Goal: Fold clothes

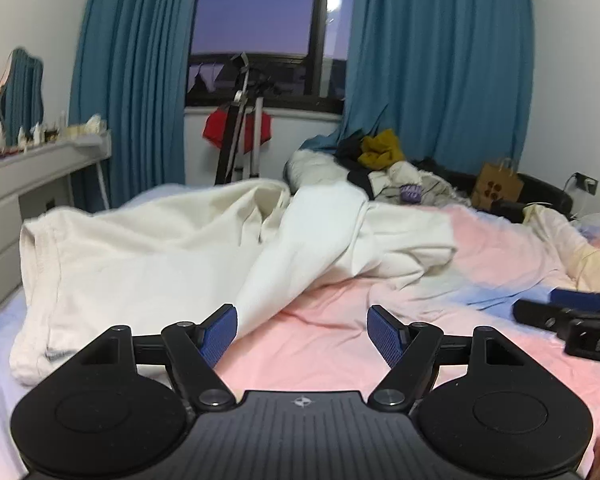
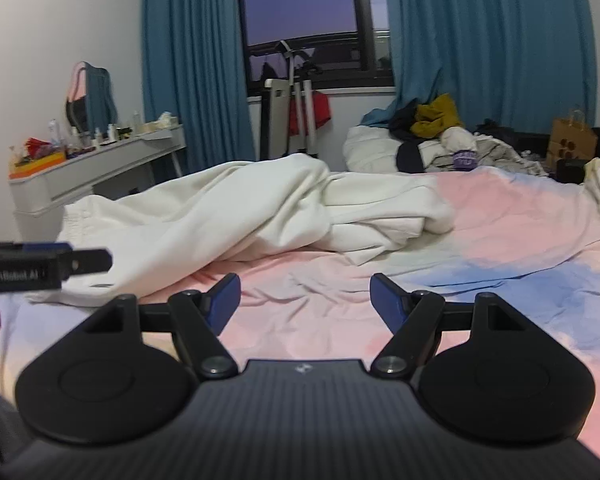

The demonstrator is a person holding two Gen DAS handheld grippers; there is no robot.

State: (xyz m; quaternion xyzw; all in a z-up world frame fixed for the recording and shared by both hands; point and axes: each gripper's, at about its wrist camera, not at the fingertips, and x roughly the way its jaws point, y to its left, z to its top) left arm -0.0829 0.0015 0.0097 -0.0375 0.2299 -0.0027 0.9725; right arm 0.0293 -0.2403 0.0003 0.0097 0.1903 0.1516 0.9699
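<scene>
Left wrist view: crumpled cream-white cotton garment (image 1: 172, 252) spread across the left and middle of the pink-and-blue bedsheet (image 1: 380, 320), one limp fold reaching down to just beside the left blue pad. Left gripper (image 1: 302, 334) low over the sheet, blue-padded fingers (image 1: 220, 334) standing wide apart, nothing between them. At the right edge, black right gripper (image 1: 572, 316) level above the sheet, well clear of the garment.

Right wrist view: same cream-white garment (image 2: 236, 216) heaped left of centre on the sheet (image 2: 480, 232), elastic waistband at its left end. Right gripper (image 2: 305, 302) over bare pink sheet, fingers (image 2: 386, 300) wide, empty. Left gripper (image 2: 40, 266) in from the left edge, tip just in front of the garment's near hem; touching or not, cannot tell.

Further back: pile of mixed clothes with a mustard-yellow piece (image 2: 436, 120) on top at the far end of the bed, brown paper bag (image 2: 572, 138) to its right, teal curtains (image 2: 492, 40) framing a dusk window (image 2: 300, 4), grey dressing table (image 2: 96, 168) with bottles at left.
</scene>
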